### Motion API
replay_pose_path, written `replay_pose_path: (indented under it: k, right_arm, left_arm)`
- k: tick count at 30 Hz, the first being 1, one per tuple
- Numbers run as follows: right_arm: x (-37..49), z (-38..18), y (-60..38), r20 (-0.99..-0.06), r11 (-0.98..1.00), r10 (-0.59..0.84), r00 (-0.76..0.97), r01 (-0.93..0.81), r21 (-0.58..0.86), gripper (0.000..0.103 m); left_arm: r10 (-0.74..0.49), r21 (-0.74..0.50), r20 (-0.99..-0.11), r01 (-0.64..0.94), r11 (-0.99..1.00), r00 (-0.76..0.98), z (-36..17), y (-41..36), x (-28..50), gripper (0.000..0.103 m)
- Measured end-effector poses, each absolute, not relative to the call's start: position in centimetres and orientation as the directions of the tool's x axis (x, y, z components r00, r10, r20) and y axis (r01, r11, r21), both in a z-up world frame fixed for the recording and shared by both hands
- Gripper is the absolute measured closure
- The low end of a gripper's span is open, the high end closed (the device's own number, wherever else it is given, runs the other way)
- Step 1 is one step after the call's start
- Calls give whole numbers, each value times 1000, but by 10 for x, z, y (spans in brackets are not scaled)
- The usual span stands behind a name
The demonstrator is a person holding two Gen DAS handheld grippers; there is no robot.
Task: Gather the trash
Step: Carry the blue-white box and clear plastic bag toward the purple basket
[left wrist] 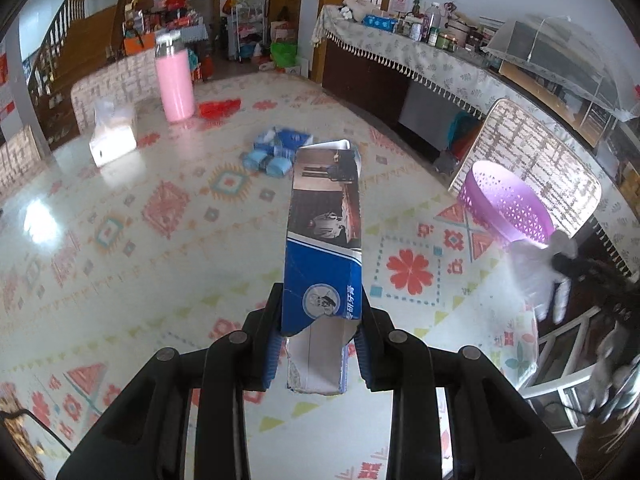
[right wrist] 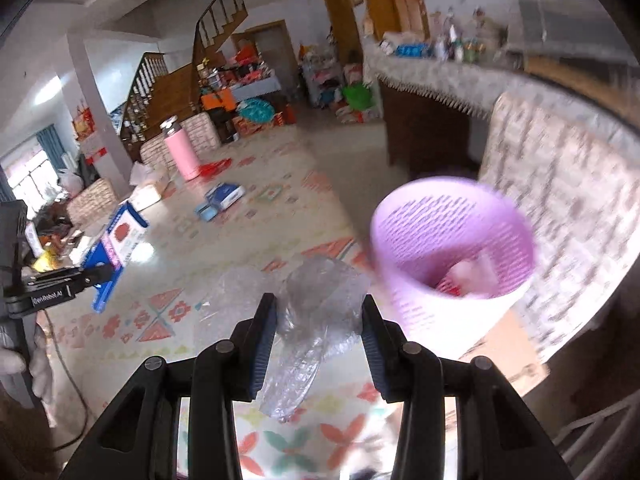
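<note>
My left gripper (left wrist: 318, 328) is shut on a long blue toothpaste box (left wrist: 324, 236) with torn ends, held above the patterned table. The box and left gripper also show in the right wrist view (right wrist: 116, 248) at the left. My right gripper (right wrist: 318, 328) is shut on a crumpled clear plastic wrapper (right wrist: 312, 320). A purple perforated basket (right wrist: 452, 240) stands just right of it, with some scraps inside; it also shows in the left wrist view (left wrist: 504, 204). Blue packets (left wrist: 276, 152) lie on the table further off.
A pink thermos (left wrist: 174, 80), a white tissue box (left wrist: 114, 136) and a red wrapper (left wrist: 220, 108) are at the table's far end. A patterned chair back (left wrist: 532, 160) stands behind the basket. A covered sideboard (left wrist: 432, 60) runs along the right.
</note>
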State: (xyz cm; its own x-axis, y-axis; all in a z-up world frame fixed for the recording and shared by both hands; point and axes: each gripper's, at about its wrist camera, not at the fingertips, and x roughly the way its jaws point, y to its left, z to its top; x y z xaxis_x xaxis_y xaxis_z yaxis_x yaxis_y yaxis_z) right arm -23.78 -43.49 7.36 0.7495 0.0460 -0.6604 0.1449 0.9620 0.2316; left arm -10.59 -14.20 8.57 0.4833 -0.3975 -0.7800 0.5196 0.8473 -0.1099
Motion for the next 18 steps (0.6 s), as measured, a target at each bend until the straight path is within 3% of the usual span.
replay_pose_path:
  k: [6,8,10,13,17,18]
  right_arm:
    - [-213,31,-399,-712,970,103,694,88,225,58]
    - [-208,21,-392,-726,972,103,680,86,217,58]
    - [-204,13,-390,-738,969,116,665,86,230,56]
    - [-201,6,-389,-743,967,117,659,95,236,55]
    - [-201,6,-387,-732,967,123,670,85,239,35]
    - [-201,6,-385,-732,970,114,672,85,229,35]
  left_arm:
    - [-359,-130,-840,491,862,407,42,-142,-99,73]
    - [-356,-139,-849,486,863,390,33,-142,-97,67]
    - [-356,-145,-852,479,866,384,27,-142,-95,48]
    - [-346,-136,-854,476,869,388,21,-143,-92,42]
    - [-343,-144,-863,470,871,370,14,-149,-85,42]
    - [-340,-144,-864,467,872,370,13,-151,-83,42]
